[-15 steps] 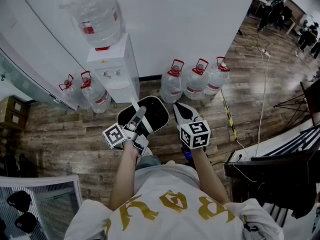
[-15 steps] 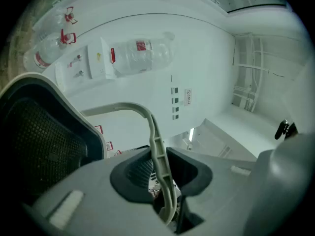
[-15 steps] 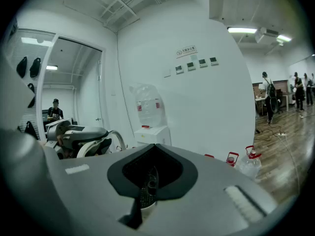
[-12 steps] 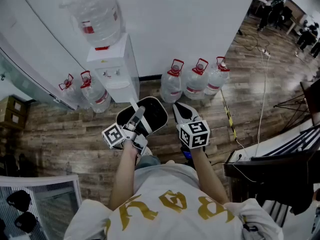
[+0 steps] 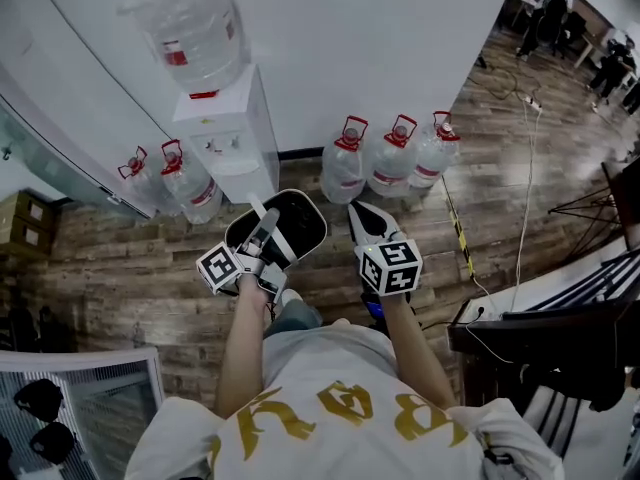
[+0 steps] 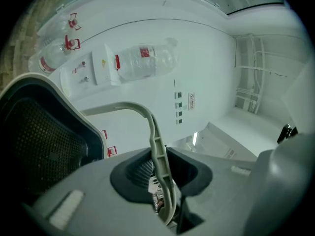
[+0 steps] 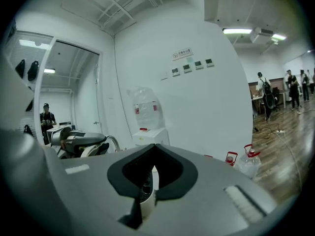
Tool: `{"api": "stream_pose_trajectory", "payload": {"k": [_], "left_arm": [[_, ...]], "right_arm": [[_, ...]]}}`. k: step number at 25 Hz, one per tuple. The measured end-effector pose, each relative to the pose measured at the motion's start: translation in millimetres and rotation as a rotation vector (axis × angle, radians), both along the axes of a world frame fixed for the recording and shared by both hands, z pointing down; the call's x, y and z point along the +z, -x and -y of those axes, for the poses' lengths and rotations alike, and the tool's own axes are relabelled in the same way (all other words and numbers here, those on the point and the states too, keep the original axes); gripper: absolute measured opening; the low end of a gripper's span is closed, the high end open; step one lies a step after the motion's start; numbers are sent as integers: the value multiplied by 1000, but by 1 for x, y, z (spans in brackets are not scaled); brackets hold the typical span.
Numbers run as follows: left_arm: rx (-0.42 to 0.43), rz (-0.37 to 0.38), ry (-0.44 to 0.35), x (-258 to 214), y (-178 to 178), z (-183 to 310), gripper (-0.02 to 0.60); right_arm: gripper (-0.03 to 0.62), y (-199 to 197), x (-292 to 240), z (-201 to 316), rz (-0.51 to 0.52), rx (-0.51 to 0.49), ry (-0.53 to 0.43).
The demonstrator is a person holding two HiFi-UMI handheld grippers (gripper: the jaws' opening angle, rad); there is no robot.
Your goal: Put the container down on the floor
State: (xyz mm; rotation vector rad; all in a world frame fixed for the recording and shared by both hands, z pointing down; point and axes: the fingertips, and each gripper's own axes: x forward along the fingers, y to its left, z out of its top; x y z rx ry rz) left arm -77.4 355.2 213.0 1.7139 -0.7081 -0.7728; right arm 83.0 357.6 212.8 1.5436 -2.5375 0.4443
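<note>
Left tongs (image 5: 264, 226) pinch the pale handle (image 6: 149, 122) of the container (image 5: 302, 216); the left gripper view shows the handle passing between the two jaws, held fast; the container is black inside with a light rim and hangs from this grip in front of the person, over the wooden floor (image 5: 130, 278), near the foot of the white water dispenser (image 5: 228, 138); right tongs (image 5: 362, 218) are pressed together and carry nothing, just beside the container's right edge and apart from it; three water bottles (image 5: 388, 163) with red caps stand on the floor against the wall, beyond the right tongs.
</note>
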Motion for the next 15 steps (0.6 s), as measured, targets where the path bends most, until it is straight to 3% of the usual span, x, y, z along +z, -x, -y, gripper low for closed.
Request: {"api": "stream_pose_trajectory", "payload": {"k": [10, 15], "left_arm": [[-15, 2, 28, 16, 4, 44, 84], [-21, -56, 63, 33, -1, 85, 84]], "right_arm": [[25, -16, 19, 33, -1, 34, 47], [25, -24, 34, 69, 25, 41, 64]]}}
